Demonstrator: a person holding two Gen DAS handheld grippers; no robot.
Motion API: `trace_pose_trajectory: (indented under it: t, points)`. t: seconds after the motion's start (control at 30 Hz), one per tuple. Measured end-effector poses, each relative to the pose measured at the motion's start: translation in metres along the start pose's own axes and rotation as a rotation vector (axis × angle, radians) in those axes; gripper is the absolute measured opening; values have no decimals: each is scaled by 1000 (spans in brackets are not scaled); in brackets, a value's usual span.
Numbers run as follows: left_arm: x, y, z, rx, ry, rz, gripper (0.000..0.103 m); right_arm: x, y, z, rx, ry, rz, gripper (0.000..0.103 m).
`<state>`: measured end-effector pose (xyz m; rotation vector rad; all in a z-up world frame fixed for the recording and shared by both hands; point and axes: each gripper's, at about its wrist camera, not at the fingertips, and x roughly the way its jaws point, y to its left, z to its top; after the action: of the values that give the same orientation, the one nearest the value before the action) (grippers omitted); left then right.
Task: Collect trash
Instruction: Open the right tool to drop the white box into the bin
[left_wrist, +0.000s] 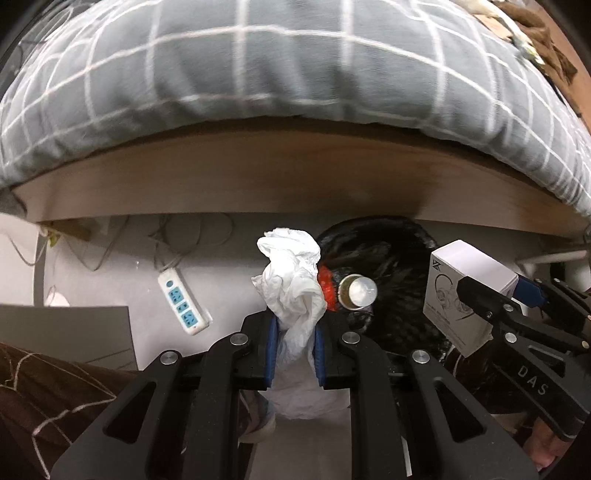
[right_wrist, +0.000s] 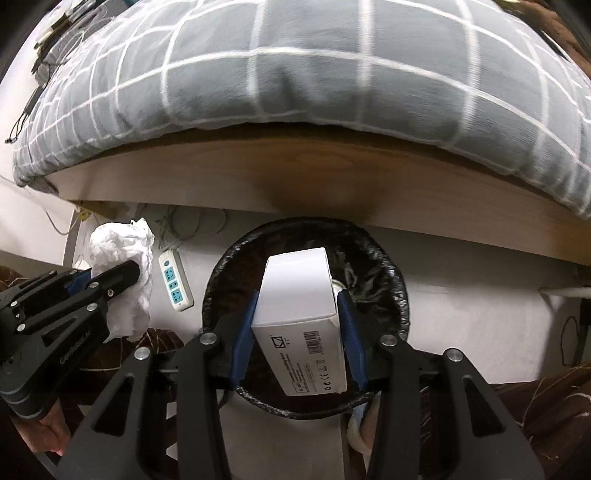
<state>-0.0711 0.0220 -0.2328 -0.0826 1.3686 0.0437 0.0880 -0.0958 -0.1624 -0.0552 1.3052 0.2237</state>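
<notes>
My left gripper (left_wrist: 295, 332) is shut on a crumpled white tissue (left_wrist: 291, 273), held just left of a round bin lined with a black bag (left_wrist: 399, 258). A bottle with a red label (left_wrist: 356, 290) lies inside the bin. My right gripper (right_wrist: 299, 306) is shut on a white cardboard box (right_wrist: 299, 295) and holds it directly above the bin (right_wrist: 229, 266). In the right wrist view the left gripper (right_wrist: 122, 273) with the tissue (right_wrist: 118, 243) shows at the left. In the left wrist view the right gripper (left_wrist: 491, 291) and the box (left_wrist: 458, 288) show at the right.
A bed with a grey checked quilt (left_wrist: 258, 66) and a wooden frame (left_wrist: 277, 177) overhangs the bin. A white power strip (left_wrist: 183, 302) with cables lies on the floor to the left. A brown blanket (left_wrist: 44, 391) is at the lower left.
</notes>
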Motion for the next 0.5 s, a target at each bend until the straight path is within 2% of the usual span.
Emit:
trace_pose_trajectory:
  t: [0.2, 0.33, 0.5]
  points:
    - [3, 12, -5, -22, 6, 5, 15, 3, 13, 2, -28, 13, -11, 42]
    - [4, 6, -5, -8, 5, -8, 15, 1, 7, 4, -27, -14, -55, 66]
    - [8, -5, -1, 11, 15, -22, 15, -3, -17, 6, 47, -34, -101, 84]
